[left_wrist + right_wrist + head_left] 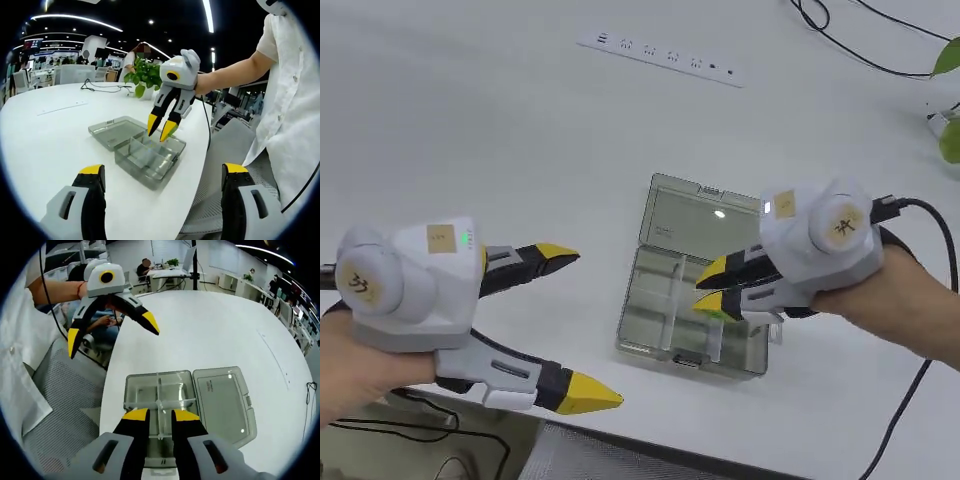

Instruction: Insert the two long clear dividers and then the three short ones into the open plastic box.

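Working at a white table (470, 130) in an open office, with ceiling strip lights (207, 15) overhead and desks (170, 272) behind. Holding the left gripper (590, 325) nearest, over the table's front edge and off to the left of the plastic box (650, 350), its yellow-tipped jaws spread wide and gripping nothing. Holding the right gripper (705, 290) just beyond, over the right part of the box's tray, jaws drawn almost together with only a thin gap; not managing to tell whether anything clear is pinched there. Seeing the box lying open on the table, its lid (705, 215) folded flat on the far side. Making out clear dividers (160, 401) already standing in the tray, one crossing another, directly ahead of the right gripper's tips. Passing further back to a white power strip (660, 55) lying well apart from the box, then to black cables (860, 40) and green plant leaves (950, 60) at the far right edge.
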Tool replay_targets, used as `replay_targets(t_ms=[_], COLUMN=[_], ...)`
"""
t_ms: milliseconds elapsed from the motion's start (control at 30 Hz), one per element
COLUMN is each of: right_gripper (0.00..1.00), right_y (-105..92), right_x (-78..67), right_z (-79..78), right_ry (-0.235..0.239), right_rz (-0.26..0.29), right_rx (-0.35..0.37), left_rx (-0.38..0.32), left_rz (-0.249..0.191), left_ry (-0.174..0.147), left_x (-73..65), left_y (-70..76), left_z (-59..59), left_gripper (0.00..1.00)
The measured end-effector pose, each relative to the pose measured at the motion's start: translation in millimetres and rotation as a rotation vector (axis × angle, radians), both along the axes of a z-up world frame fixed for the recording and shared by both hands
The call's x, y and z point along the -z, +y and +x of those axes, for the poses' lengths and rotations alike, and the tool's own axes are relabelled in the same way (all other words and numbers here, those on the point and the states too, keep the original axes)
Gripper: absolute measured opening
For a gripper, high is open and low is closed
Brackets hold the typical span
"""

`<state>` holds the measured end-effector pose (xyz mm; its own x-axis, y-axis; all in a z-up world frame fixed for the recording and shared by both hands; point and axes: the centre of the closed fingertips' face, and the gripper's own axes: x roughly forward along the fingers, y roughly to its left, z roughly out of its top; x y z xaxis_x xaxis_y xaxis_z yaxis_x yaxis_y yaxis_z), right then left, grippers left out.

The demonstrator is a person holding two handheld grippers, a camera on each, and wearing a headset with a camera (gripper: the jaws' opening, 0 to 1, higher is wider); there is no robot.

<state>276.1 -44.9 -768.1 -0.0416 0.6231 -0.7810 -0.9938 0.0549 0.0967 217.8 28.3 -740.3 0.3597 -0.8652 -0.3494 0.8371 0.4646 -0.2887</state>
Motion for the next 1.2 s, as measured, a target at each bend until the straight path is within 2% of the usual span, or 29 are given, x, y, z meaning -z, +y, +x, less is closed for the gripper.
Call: replay_targets(t_ms=[100, 167, 267, 433, 533, 700, 867, 1033, 1200], right_gripper=[0.22, 0.25, 0.29, 0.36, 0.42, 0.46, 0.49, 0.52, 0.52], right_y=[-3.8, -10.6, -25.1, -48.6, -64.5, -101.8, -137.8, -176.8, -212.1], right_x=[-18.9, -29.3, -33.6, -51.7, -57.5, -56.3, -45.0, -27.6, -3.1], right_z=[3.5, 5.4, 7.9, 3.9, 1.5, -0.7, -6.5, -7.4, -9.8], right_ry=[0.016, 0.016, 0.009, -0.012, -0.021, -0.029, -0.026, -0.032, -0.025], right_rz=[0.070, 0.096, 0.115, 0.127, 0.128, 0.102, 0.041, -0.049, -0.159], right_rx=[0.068, 0.104, 0.126, 0.164, 0.181, 0.214, 0.230, 0.243, 0.214], left_rx=[0.001, 0.000, 0.000, 0.002, 0.001, 0.003, -0.001, 0.001, -0.002], left_rz=[0.009, 0.011, 0.016, 0.026, 0.030, 0.041, 0.046, 0.054, 0.060], left_ry=[0.000, 0.000, -0.001, -0.004, -0.005, -0.004, -0.002, 0.002, 0.007], left_x=[-0.5, -1.5, -3.2, -5.7, -7.8, -9.1, -11.2, -11.7, -11.8], left_y=[0.8, 1.4, 2.2, 3.1, 3.8, 4.9, 4.9, 4.0, 4.3], left_z=[0.0, 0.1, -0.1, -1.4, -2.3, -5.3, -7.0, -10.1, -11.5], left_gripper=[0.99, 0.99, 0.99, 0.99, 0.99, 0.99, 0.99, 0.99, 0.99])
